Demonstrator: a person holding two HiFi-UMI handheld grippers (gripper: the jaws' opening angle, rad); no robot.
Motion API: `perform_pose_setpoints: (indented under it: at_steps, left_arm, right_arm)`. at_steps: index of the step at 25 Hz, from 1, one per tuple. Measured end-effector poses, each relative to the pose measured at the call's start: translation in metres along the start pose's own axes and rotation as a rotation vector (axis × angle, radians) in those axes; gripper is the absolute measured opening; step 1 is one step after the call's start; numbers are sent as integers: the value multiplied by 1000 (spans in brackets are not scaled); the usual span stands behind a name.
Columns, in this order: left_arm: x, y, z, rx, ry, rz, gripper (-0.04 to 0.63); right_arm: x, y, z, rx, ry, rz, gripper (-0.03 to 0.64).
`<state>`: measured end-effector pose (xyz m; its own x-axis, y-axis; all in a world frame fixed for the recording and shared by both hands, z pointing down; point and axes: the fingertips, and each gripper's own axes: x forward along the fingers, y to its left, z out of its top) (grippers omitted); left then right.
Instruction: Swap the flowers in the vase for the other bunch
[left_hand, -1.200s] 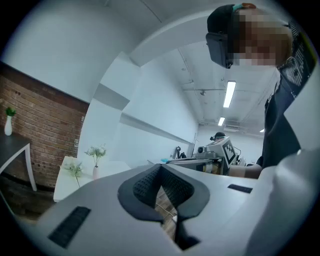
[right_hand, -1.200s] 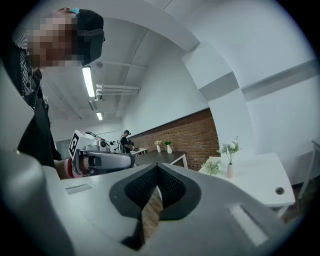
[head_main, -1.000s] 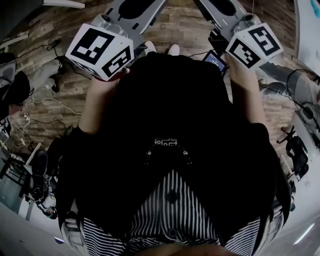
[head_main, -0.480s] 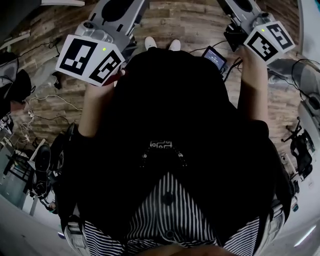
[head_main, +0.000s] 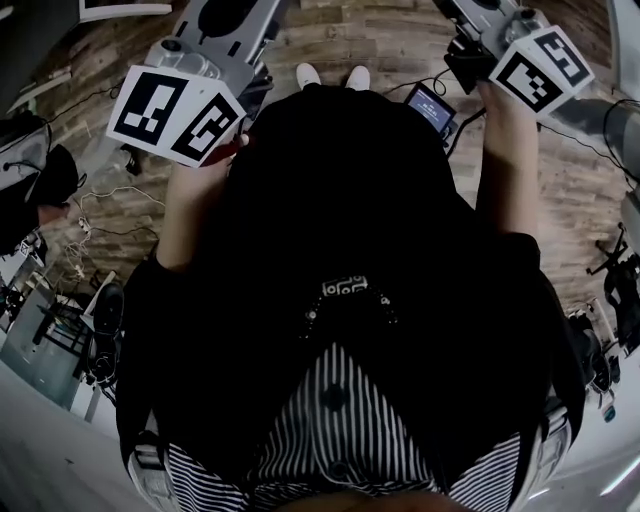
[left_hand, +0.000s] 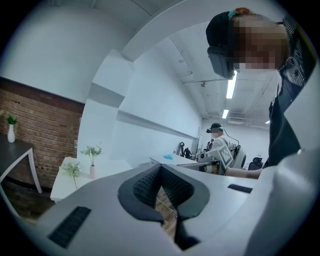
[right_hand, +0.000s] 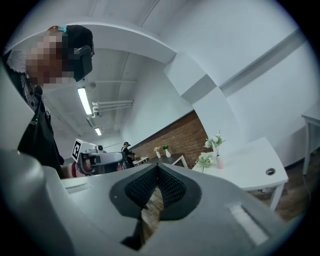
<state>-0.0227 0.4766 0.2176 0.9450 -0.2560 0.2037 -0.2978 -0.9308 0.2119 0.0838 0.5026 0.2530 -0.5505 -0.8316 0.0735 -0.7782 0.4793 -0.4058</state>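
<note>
While both tools are held out in front of the body, neither carries anything. Left gripper (left_hand: 160, 175): jaws together, ribbed pads meeting at the tips, only floorboards (left_hand: 166, 215) showing through the slit behind them. Right gripper (right_hand: 156, 175): same, jaws closed, empty. Pink vase (left_hand: 92, 171) with white flowers (left_hand: 93, 150) stands on a white table (left_hand: 112, 165) by the far wall, well apart from both tools. Second bunch (left_hand: 73, 170) near the vase on the same table, seemingly upright, too small to be sure. Head view: black apron (head_main: 350, 200), striped shirt (head_main: 340, 440), marker cubes at top left and top right
</note>
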Motion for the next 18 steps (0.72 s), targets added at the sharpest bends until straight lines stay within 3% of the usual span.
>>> perform_pose_setpoints:
  at_steps: [6, 9, 18]
  left_arm:
    - [23, -14, -2, 19, 19, -59, 5]
    - [33, -19, 9, -10, 0, -106, 5]
    - [78, 6, 31, -36, -38, -240, 5]
  right_arm:
    - [-23, -9, -2, 9, -15, -32, 3]
    - [-31, -13, 5, 14, -41, -50, 3]
    - [-23, -33, 24, -23, -44, -142, 3]
